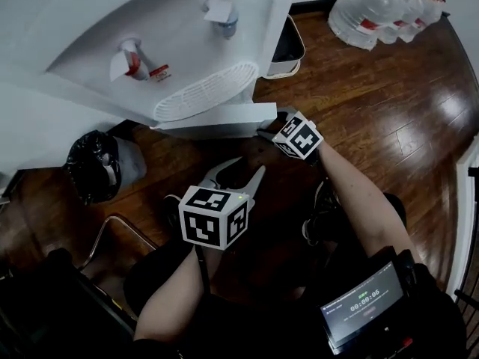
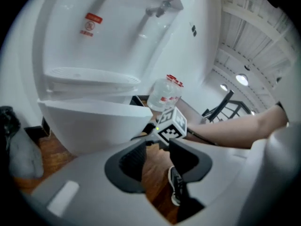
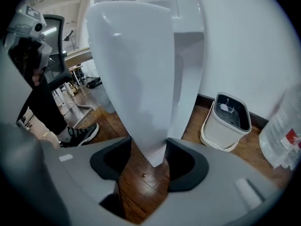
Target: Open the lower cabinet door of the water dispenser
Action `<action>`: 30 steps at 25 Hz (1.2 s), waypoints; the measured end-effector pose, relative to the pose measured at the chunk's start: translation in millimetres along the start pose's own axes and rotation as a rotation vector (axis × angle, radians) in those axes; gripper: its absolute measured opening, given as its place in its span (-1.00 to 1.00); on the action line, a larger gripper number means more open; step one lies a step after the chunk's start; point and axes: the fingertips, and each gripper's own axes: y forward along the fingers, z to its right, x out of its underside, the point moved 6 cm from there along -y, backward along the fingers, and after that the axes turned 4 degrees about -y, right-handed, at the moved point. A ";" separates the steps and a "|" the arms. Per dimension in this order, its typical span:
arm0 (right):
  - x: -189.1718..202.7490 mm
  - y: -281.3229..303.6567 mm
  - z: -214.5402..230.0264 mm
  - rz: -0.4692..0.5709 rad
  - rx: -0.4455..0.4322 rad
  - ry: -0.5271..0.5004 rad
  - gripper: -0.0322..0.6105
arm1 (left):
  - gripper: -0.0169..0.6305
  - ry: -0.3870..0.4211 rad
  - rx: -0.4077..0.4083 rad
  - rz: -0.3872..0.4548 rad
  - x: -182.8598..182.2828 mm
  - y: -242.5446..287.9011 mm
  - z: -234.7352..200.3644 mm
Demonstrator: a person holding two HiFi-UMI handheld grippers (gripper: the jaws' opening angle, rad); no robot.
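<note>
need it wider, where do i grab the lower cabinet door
Take the lower cabinet door by its free edge, at the corner, coming edge-on: the panel is thin and stands swung out, so that edge fits between the jaws of the right gripper, which straddle it.

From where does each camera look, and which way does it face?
Head view: on the head, steeply down at the water dispenser; left gripper, right gripper, both forearms show.
Left gripper view: on that gripper, facing the open cabinet door; its open jaws and the right gripper show.
Right gripper view: on that gripper, facing the door's edge between its jaws; a shoe shows.
All share the door.
</note>
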 end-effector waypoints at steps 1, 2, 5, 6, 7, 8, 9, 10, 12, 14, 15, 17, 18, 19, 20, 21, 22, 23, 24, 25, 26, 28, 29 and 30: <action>4.3 -1.6 -6.2 -0.006 0.007 -0.003 -0.19 | -0.41 -0.033 -0.013 0.027 -0.5 -3.4 -1.3; 8.5 -3.4 -12.6 -0.011 0.015 -0.003 -0.23 | -0.41 -0.062 -0.027 0.050 -1.1 -7.1 -2.2; 15.7 -11.9 -31.5 -0.024 0.031 0.009 -0.28 | -0.41 -0.117 -0.094 0.108 -1.6 -19.8 -4.0; 16.4 -15.2 -37.5 -0.027 0.035 0.012 -0.29 | -0.41 -0.134 -0.117 0.124 -0.4 -24.1 -3.8; 17.3 -17.8 -43.1 -0.031 0.039 0.012 -0.29 | -0.41 -0.151 -0.136 0.137 1.4 -28.1 -3.0; 18.4 -19.5 -48.6 -0.033 0.042 0.009 -0.30 | -0.41 -0.165 -0.152 0.149 3.9 -32.0 -1.9; 20.1 -20.3 -54.2 -0.036 0.042 0.002 -0.31 | -0.41 -0.173 -0.166 0.159 7.1 -36.0 -0.6; 22.8 -20.4 -60.5 -0.039 0.040 -0.008 -0.31 | -0.41 -0.172 -0.181 0.168 11.0 -40.0 0.7; 26.5 -22.9 -76.0 -0.040 0.041 -0.029 -0.33 | -0.41 -0.164 -0.209 0.181 20.5 -48.3 3.0; 23.5 -32.0 -93.1 -0.024 0.052 -0.047 -0.34 | -0.41 -0.165 -0.224 0.195 29.7 -55.7 6.2; 22.0 -36.8 -101.1 -0.011 0.053 -0.054 -0.35 | -0.41 -0.166 -0.228 0.202 33.9 -59.0 8.0; 20.1 -44.7 -117.8 0.013 0.047 -0.064 -0.37 | -0.41 -0.166 -0.237 0.218 42.3 -65.6 10.6; 19.1 -47.3 -127.1 0.023 0.042 -0.070 -0.37 | -0.41 -0.164 -0.243 0.225 46.8 -69.3 11.1; 17.9 -49.2 -136.9 0.030 0.036 -0.078 -0.38 | -0.41 -0.160 -0.253 0.232 51.4 -73.4 10.9; 16.4 -50.6 -146.6 0.037 0.031 -0.088 -0.38 | -0.41 -0.156 -0.266 0.240 56.1 -78.1 9.5; 14.4 -51.8 -156.4 0.043 0.025 -0.101 -0.38 | -0.41 -0.158 -0.282 0.249 60.7 -83.7 6.6; 12.2 -53.2 -166.2 0.051 0.017 -0.114 -0.39 | -0.41 -0.168 -0.301 0.262 64.8 -90.8 1.8; 9.2 -54.8 -175.8 0.060 0.007 -0.127 -0.39 | -0.41 -0.190 -0.319 0.281 67.3 -99.7 -4.9; 5.3 -56.8 -185.2 0.071 -0.005 -0.142 -0.40 | -0.41 -0.220 -0.335 0.308 67.2 -110.4 -12.9; 0.5 -59.3 -194.3 0.083 -0.017 -0.160 -0.40 | -0.41 -0.253 -0.347 0.344 64.4 -122.5 -21.0; -4.9 -62.2 -203.3 0.097 -0.028 -0.182 -0.41 | -0.41 -0.279 -0.355 0.384 59.2 -135.3 -27.9; -16.2 -68.5 -219.9 0.124 -0.042 -0.240 -0.46 | -0.41 -0.281 -0.372 0.460 46.9 -158.8 -36.6; -21.8 -71.5 -226.5 0.137 -0.051 -0.267 -0.46 | -0.41 -0.264 -0.386 0.485 42.4 -167.8 -40.0; -27.1 -74.1 -232.2 0.153 -0.069 -0.283 -0.46 | -0.41 -0.248 -0.399 0.497 40.3 -174.7 -44.1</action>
